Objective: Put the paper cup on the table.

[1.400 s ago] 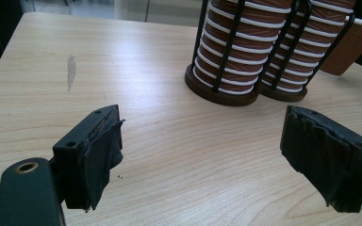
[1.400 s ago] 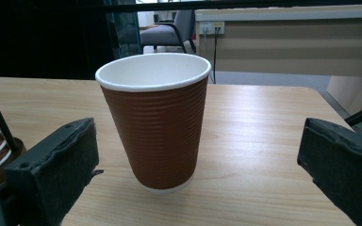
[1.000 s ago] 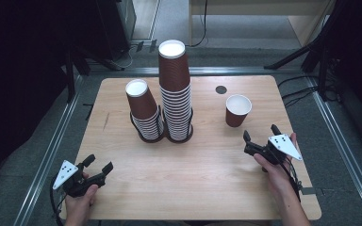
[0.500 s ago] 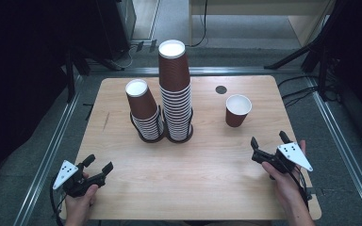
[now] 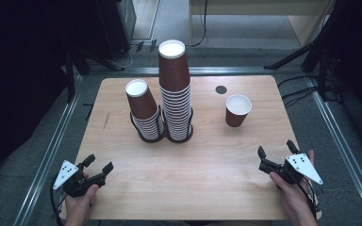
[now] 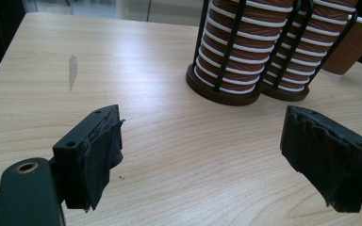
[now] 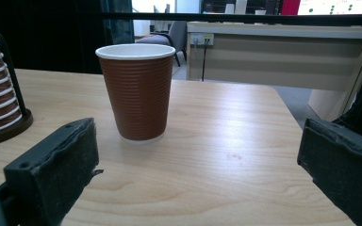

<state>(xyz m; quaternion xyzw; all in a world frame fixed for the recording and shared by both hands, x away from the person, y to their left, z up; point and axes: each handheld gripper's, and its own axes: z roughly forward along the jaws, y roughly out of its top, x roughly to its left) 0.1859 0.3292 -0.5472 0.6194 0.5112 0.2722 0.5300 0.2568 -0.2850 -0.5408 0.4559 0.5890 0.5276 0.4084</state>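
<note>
The right gripper [image 5: 277, 152] has drawn back from the lone brown ribbed paper cup [image 5: 237, 110], jaws wide and empty; the left gripper [image 5: 97, 165] idles, spread empty.

The table [image 5: 207, 188] is evenly and brightly lit from above in the high view, while the floor and surroundings at both sides fall off into near-black; the cup stacks [image 5: 174, 94] and the single cup [image 5: 238, 110] cast only short, soft shadows. In the left gripper view, a pale sheen lies across the far wood, and the pads [image 6: 96, 155] close to the lens are slightly soft. In the right gripper view, the cup [image 7: 139, 89] is sharp, the near pads [image 7: 56, 165] are blurred, and the background screens are overexposed.
</note>
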